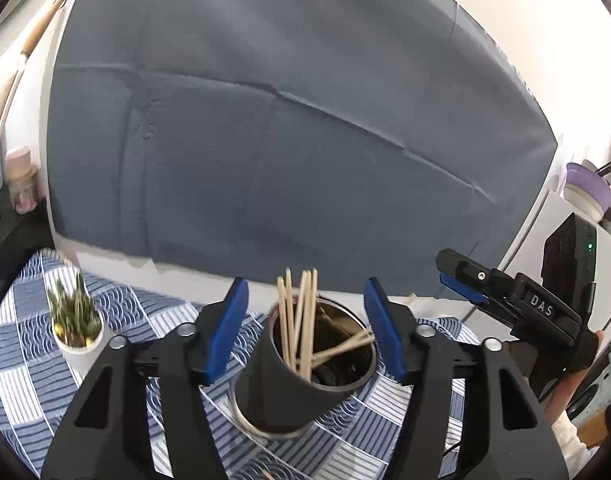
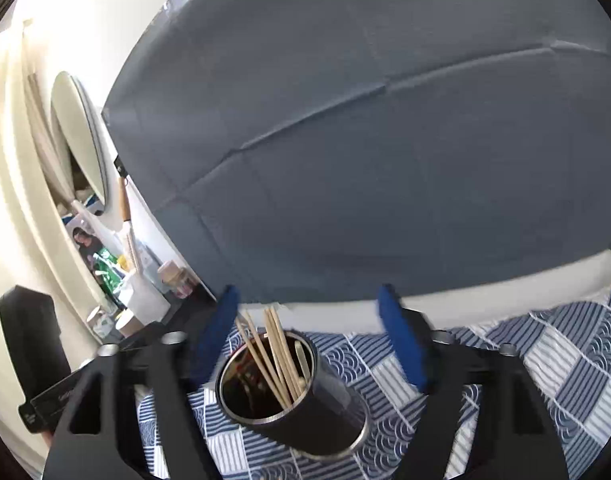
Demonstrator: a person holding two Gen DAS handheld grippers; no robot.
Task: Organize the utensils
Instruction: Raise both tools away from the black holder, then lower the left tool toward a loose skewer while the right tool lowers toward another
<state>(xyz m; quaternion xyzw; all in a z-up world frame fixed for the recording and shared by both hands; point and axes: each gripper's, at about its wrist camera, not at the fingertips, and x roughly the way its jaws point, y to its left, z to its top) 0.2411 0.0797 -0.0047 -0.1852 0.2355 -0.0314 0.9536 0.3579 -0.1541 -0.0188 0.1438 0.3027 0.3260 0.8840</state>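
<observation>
A black metal cup (image 1: 281, 392) stands on the patterned tablecloth, with several wooden chopsticks (image 1: 301, 312) upright or leaning inside it. My left gripper (image 1: 305, 286) is open, its blue pads (image 1: 225, 332) on either side of the cup's rim without pressing on it. In the right wrist view the same cup (image 2: 317, 412) and its chopsticks (image 2: 273, 356) sit low between the fingers of my right gripper (image 2: 307, 294), which is open wide and holds nothing. That right gripper (image 1: 461, 280) also shows to the right of the cup in the left wrist view, held by a hand.
A small potted plant (image 1: 75, 328) stands left of the cup on the blue-and-white tablecloth (image 1: 25, 360). A dark grey-blue cloth (image 1: 285, 120) hangs behind. Jars (image 1: 21, 184) sit far left, stacked bowls (image 1: 585, 188) far right. Bottles and cups (image 2: 141, 300) crowd the left.
</observation>
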